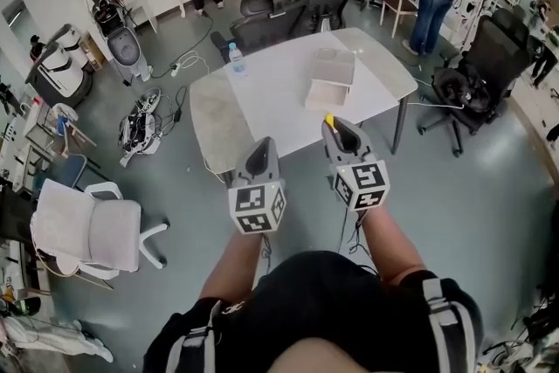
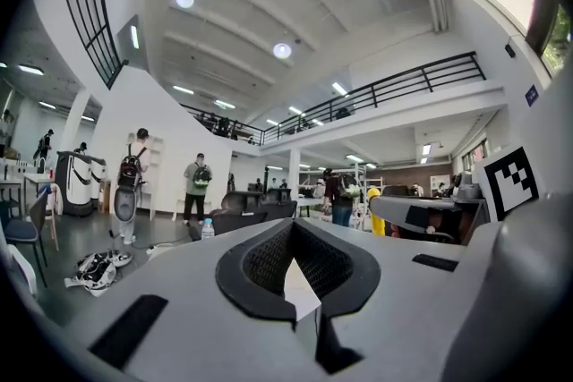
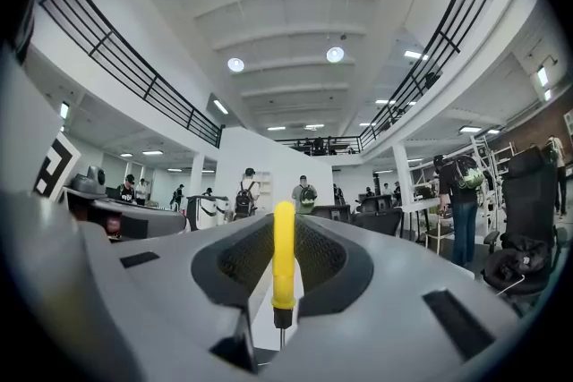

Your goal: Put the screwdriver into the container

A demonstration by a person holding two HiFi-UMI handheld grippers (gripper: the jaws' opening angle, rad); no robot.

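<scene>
A yellow-handled screwdriver stands upright between the jaws of my right gripper, which is shut on it. Its yellow end pokes out past the right gripper in the head view. Both grippers hang in the air just short of the white table's near edge. The container, a pale open box, rests on the table beyond the right gripper. My left gripper is level with the right one and to its left, and its jaws are shut with nothing between them.
A water bottle stands at the table's far left corner. Black office chairs are pushed in behind the table, and another sits to the right. A white chair is at my left. Several people stand further back.
</scene>
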